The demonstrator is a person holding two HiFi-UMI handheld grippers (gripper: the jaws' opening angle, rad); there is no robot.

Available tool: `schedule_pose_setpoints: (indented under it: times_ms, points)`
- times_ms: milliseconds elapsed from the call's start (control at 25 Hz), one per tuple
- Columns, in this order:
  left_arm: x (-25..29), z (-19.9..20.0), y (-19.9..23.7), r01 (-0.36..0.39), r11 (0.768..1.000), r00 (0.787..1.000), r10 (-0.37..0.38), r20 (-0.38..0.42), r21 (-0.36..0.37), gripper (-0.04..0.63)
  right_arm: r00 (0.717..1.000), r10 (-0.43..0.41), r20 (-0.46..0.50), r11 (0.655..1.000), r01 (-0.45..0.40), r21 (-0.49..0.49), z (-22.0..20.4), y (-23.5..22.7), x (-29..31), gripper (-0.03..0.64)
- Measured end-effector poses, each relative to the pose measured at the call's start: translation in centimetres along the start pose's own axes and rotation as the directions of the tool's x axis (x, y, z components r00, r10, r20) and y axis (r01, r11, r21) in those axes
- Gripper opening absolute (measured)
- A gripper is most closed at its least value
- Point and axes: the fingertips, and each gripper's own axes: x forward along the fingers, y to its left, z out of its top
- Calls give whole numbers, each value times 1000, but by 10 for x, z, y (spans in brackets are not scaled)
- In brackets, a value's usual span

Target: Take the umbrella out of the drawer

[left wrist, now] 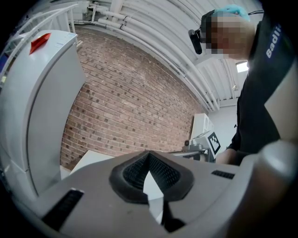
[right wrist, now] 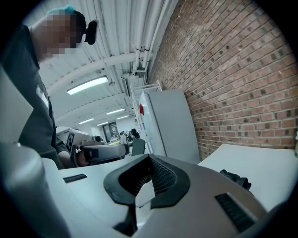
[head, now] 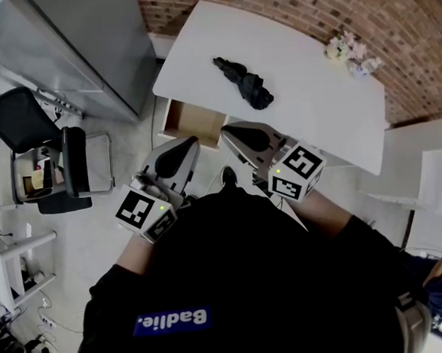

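Note:
The black folded umbrella (head: 244, 81) lies on top of the white table (head: 315, 112), toward its left half; it also shows in the right gripper view as a dark bundle (right wrist: 235, 178). Under the table's near edge a wooden drawer (head: 191, 122) stands pulled out, and its inside looks bare. My left gripper (head: 190, 142) and right gripper (head: 227, 129) hang side by side close to my body, just in front of the drawer. Both sets of jaws meet at the tips, left (left wrist: 149, 155) and right (right wrist: 149, 159), with nothing between them.
A grey cabinet (head: 83, 46) stands left of the table, with a black chair (head: 45, 150) holding small items in front of it. A small bunch of flowers (head: 352, 53) sits at the table's far right, and a brick wall (head: 307, 7) runs behind it.

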Motion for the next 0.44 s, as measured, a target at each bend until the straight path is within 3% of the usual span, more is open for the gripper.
schedule_pose_setpoints:
  times_ms: [120, 440]
  points:
    - [1, 7, -3, 15, 1000, 1000, -15, 28, 0, -3, 1000, 0, 2, 1000, 0, 1, 1, 1, 1, 29]
    - [-3, 0, 1, -1, 1000, 1000, 1, 0, 10, -3, 1000, -2, 9, 1000, 2, 1, 0, 3, 2, 29]
